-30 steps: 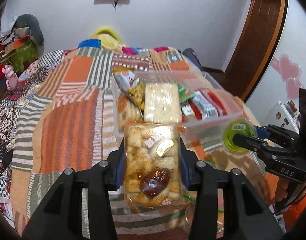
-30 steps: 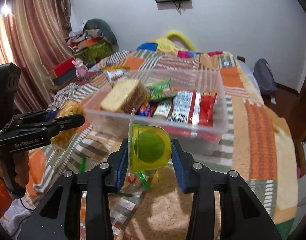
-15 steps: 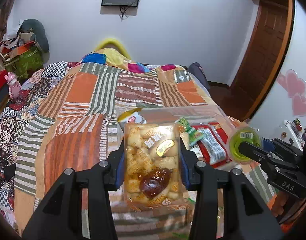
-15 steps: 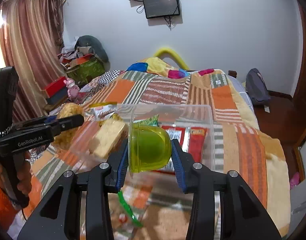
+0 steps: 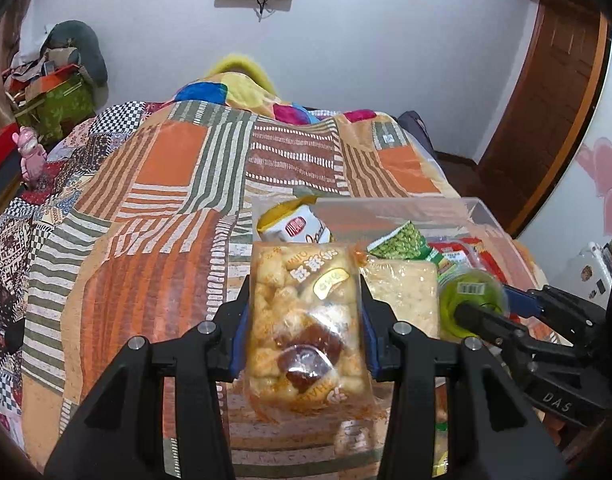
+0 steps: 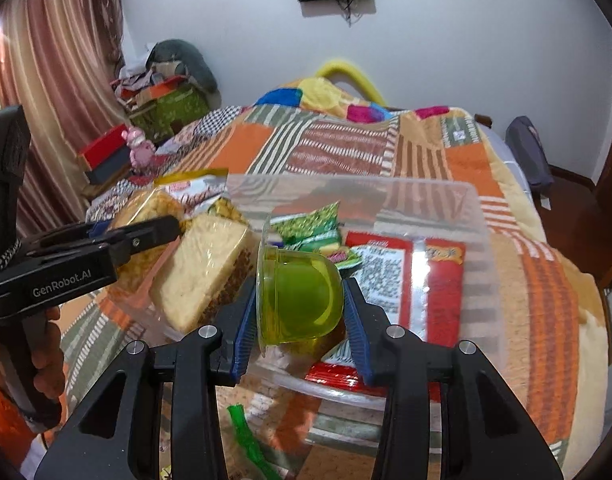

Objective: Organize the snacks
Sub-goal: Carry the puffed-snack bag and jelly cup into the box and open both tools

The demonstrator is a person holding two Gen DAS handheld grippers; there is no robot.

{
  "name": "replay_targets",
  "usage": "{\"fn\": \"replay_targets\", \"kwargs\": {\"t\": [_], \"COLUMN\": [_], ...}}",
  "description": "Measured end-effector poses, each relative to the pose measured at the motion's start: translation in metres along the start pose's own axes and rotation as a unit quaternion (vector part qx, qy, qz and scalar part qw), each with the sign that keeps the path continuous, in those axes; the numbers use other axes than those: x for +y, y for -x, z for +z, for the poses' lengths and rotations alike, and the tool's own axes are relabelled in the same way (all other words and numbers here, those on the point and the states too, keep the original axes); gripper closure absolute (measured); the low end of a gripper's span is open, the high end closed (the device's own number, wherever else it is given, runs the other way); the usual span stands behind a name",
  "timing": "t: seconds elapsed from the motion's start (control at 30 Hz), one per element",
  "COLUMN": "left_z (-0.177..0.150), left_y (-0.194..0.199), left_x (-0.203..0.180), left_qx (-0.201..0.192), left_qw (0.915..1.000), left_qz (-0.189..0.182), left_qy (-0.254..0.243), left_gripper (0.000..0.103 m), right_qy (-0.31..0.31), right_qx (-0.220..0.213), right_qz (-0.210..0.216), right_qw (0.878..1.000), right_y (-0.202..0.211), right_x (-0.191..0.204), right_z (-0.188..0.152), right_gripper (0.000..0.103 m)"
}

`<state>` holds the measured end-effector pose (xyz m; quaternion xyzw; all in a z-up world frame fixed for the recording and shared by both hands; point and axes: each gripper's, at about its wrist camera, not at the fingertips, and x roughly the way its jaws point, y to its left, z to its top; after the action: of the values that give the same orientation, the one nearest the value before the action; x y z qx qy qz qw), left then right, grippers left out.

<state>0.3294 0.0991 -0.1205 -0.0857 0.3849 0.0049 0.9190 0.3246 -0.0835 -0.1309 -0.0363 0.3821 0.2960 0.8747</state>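
Observation:
My left gripper [image 5: 304, 332] is shut on a clear bag of puffed pastry bites [image 5: 302, 280], held upright at the near left corner of a clear plastic bin [image 5: 465, 202]. My right gripper [image 6: 300, 312] is shut on a green jelly cup [image 6: 302, 292] lying on its side above the bin's [image 6: 385, 178] near edge. Inside the bin lie a wrapped cake slab [image 6: 202, 264], a green pea packet [image 6: 309, 224], red packets [image 6: 417, 276] and a yellow-white bag [image 5: 294, 228]. The right wrist view shows the left gripper [image 6: 146, 236] at the bin's left side.
The bin rests on a patchwork quilt [image 5: 154, 208] that covers a bed. A loose green wrapper [image 6: 246, 436] lies on the quilt in front of the bin. A pink toy [image 5: 30, 156] and stacked boxes stand left of the bed. A wooden door [image 5: 545, 92] is at the right.
Both grippers have carried their snacks forward to the bin, which now looks closer and larger. The jelly cup has come over the bin's near edge. Neither grip has changed.

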Motion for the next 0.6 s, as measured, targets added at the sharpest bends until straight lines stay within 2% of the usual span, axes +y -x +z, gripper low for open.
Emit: {"fn": "replay_targets", "kwargs": {"t": [0.1,0.23,0.4,0.6], "left_z": [-0.002,-0.002,-0.002,-0.017], "left_y": [-0.001,0.007,0.03,0.063], "left_x": [-0.002,-0.002,-0.006,-0.013], "left_qx": [0.005,0.002,-0.011,-0.017], "left_qw": [1.0,1.0,0.9998,0.9991], "left_qz": [0.002,-0.002,-0.007,-0.018], "left_qy": [-0.007,-0.008,-0.017,-0.036], "left_gripper": [0.058,0.05,0.047,0.044], "right_qy": [0.006,0.004,0.012,0.004], "right_qx": [0.01,-0.005,-0.02,-0.032], "right_qz": [-0.001,-0.001,-0.014,-0.014], "right_qw": [1.0,1.0,1.0,0.999], "right_y": [-0.001,0.014,0.033,0.062], "right_x": [0.002,0.001,0.001,0.003], "right_z": [-0.004,-0.002,0.0,-0.012], "right_gripper": [0.064,0.063,0.059,0.042]}}
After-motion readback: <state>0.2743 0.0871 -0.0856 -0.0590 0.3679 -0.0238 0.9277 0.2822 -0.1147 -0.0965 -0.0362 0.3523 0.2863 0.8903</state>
